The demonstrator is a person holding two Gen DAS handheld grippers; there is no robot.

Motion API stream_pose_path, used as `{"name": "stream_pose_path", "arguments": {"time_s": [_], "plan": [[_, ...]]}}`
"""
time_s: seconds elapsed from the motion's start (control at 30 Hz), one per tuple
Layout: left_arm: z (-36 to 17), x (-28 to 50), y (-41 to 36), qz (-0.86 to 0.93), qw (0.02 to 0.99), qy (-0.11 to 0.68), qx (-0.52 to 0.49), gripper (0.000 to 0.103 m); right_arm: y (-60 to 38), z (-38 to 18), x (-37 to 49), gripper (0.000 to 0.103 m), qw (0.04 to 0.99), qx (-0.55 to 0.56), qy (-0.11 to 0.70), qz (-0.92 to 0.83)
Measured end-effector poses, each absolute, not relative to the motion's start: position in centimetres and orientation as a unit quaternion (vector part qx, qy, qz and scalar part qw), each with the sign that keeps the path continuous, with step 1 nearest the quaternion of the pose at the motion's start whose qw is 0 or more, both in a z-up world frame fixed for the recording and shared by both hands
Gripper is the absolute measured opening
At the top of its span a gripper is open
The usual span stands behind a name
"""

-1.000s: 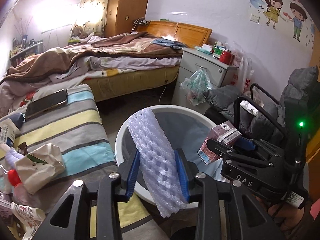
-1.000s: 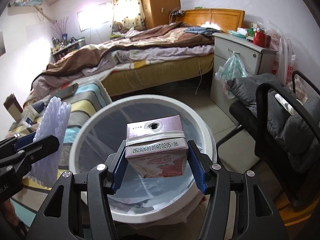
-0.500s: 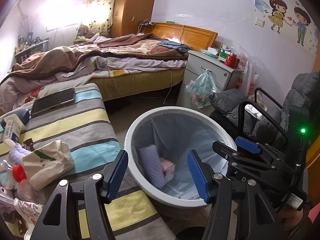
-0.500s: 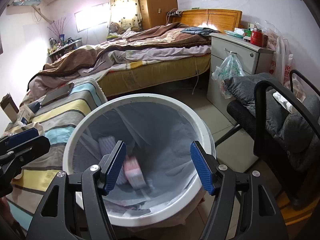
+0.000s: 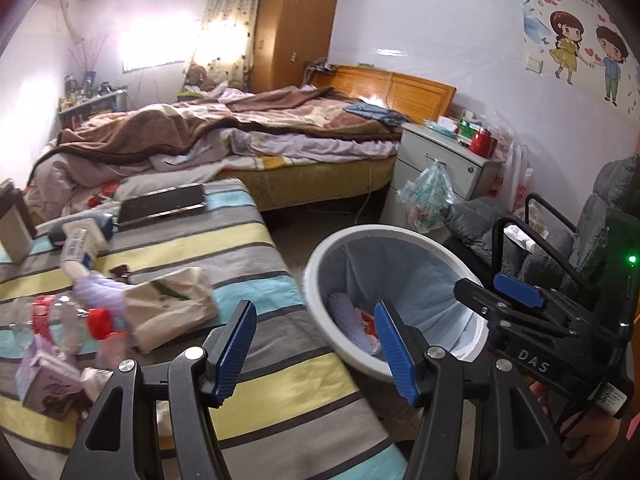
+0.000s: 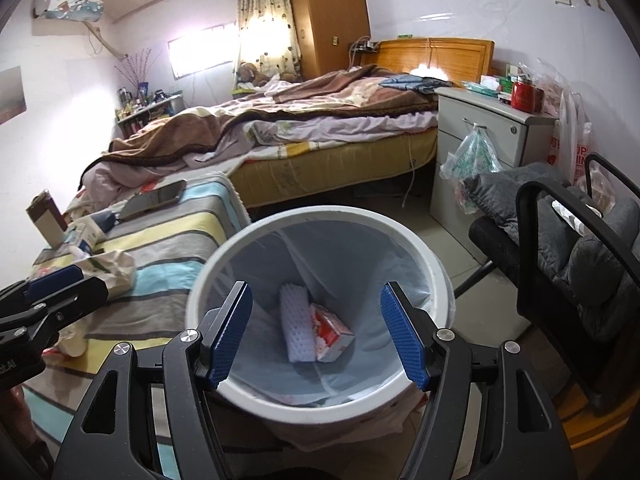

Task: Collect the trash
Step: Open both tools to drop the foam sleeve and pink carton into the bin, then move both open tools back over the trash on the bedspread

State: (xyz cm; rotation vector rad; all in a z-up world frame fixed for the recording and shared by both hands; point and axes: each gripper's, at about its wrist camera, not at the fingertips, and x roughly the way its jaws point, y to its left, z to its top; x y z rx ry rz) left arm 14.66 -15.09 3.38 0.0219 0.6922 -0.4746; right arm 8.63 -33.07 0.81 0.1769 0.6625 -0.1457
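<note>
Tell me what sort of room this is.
A lived-in bedroom: an unmade bed with a wooden headboard, a wardrobe by the curtained window, and a bedside cabinet.

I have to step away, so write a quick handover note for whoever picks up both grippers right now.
Left gripper: jaws just opened, nothing between them.
Right gripper: jaws just opened, also empty, over the bin.
Done: the foam net sleeve and the pink milk carton lie side by side at the bottom of the bin.
Left: on the striped cover there is still a red-capped bottle, a crumpled paper bag and another small carton.
</note>
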Motion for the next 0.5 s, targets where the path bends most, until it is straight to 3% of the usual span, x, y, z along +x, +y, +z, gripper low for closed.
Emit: {"name": "stream_pose_path", "arguments": {"time_s": [0.5], "plan": [[3.2, 11.3, -4.5, -0.143, 0.936, 0.322, -0.012, 0.061, -26.6, 0.8, 7.3, 0.068, 0.945, 0.077, 0.317, 0.002]]}}
